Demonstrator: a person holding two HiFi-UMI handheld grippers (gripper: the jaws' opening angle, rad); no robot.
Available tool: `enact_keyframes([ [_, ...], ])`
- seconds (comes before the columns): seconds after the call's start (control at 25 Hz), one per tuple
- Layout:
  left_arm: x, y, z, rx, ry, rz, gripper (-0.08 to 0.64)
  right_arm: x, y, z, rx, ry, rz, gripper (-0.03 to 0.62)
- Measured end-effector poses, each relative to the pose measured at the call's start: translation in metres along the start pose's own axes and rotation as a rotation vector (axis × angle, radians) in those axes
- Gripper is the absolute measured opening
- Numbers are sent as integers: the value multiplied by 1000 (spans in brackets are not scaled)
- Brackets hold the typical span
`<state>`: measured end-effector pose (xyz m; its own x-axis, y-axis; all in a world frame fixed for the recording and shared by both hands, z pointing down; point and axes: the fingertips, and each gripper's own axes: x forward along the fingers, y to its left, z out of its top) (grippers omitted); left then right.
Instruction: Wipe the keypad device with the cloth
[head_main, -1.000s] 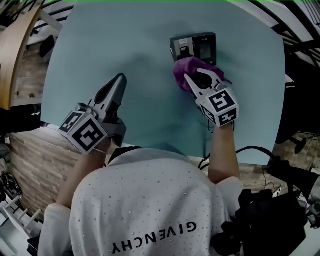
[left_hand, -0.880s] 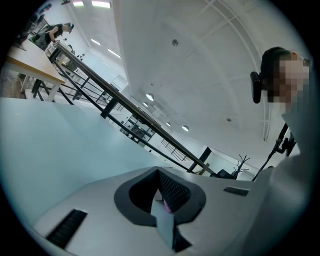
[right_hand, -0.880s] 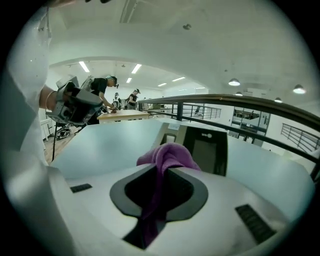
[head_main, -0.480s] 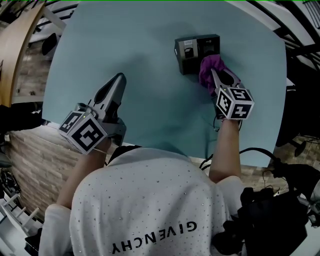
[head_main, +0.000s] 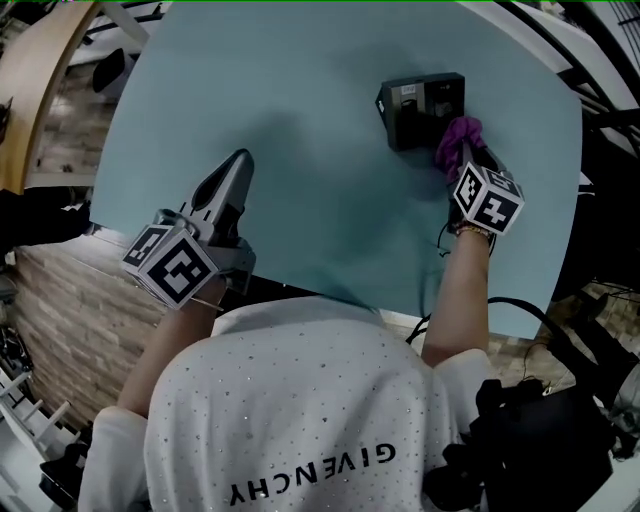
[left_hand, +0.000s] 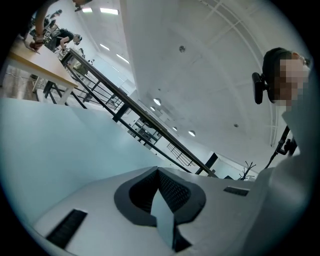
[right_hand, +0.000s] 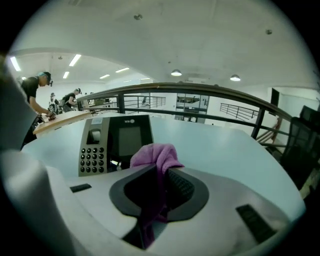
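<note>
- The right tongs (right_hand: 160, 169) are clenched on a purple cloth (right_hand: 154, 154). It bunches up past the tips and trails back down between the jaws.
- A dark keypad device (head_main: 422, 104) lies on the far right part of a pale blue desk (head_main: 300, 90).
- From the head view, the cloth sits at the device's near right corner. I cannot tell whether it presses on the casing or is just off it.
- In the right gripper view the device faces the camera, with a number pad (right_hand: 92, 160) on its left side and a dark screen (right_hand: 129, 140) beside that. The cloth wad covers the lower right of the screen.
- The left tongs (head_main: 240, 156) are over the left half of the desk, well apart from the device, pointing away from the person.
- The left jaws are pressed together at the tips with nothing between them; only bare desk shows beyond them.
- The person's forearms reach out from white sleeves (head_main: 300, 400) to both grippers.
</note>
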<state>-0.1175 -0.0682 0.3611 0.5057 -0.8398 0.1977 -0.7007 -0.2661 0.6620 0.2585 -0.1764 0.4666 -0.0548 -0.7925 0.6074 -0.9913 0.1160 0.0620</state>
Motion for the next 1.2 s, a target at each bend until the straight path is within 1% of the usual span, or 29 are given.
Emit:
enact_keyframes([
  [0.12, 6, 9, -4, -10, 32, -18, -8, -11, -13, -3, 27, 21, -111, 60],
  [0.16, 9, 10, -5, -7, 45, -29, -8, -17, -13, -4, 49, 16, -123, 57],
  [0.2, 13, 13, -5, -4, 57, -39, -8, -24, -9, -3, 77, 6, -113, 54],
  [0.28, 21, 20, -4, 0, 78, -59, -8, -35, 12, 1, 127, -11, -40, 48],
  [0.36, 29, 29, 2, 4, 103, -88, -8, -41, 47, 4, 157, -6, 58, 46],
  [0.48, 40, 33, 16, 11, 130, -167, -8, -51, 102, 5, 140, 31, 166, 46],
  [0.56, 46, 37, 25, 5, 142, -208, -8, -56, 135, 13, 114, 39, 208, 46],
  [0.64, 48, 45, 32, 17, 161, -222, -8, -55, 165, 23, 117, 39, 220, 46],
  [0.76, 47, 52, 38, 40, 186, -232, -8, -49, 199, 42, 128, 34, 218, 46],
  [0.88, 43, 58, 46, 46, 185, -260, -8, -46, 221, 69, 52, 3, 211, 46],
  [0.96, 41, 62, 51, 21, 172, -278, -8, -44, 221, 82, 24, -23, 177, 46],
  [1.04, 40, 66, 50, -1, 170, -286, -8, -40, 211, 79, 39, -17, 132, 46],
  [1.2, 43, 70, 49, 1, 179, -296, -8, -37, 187, 46, 121, 41, 47, 46],
])
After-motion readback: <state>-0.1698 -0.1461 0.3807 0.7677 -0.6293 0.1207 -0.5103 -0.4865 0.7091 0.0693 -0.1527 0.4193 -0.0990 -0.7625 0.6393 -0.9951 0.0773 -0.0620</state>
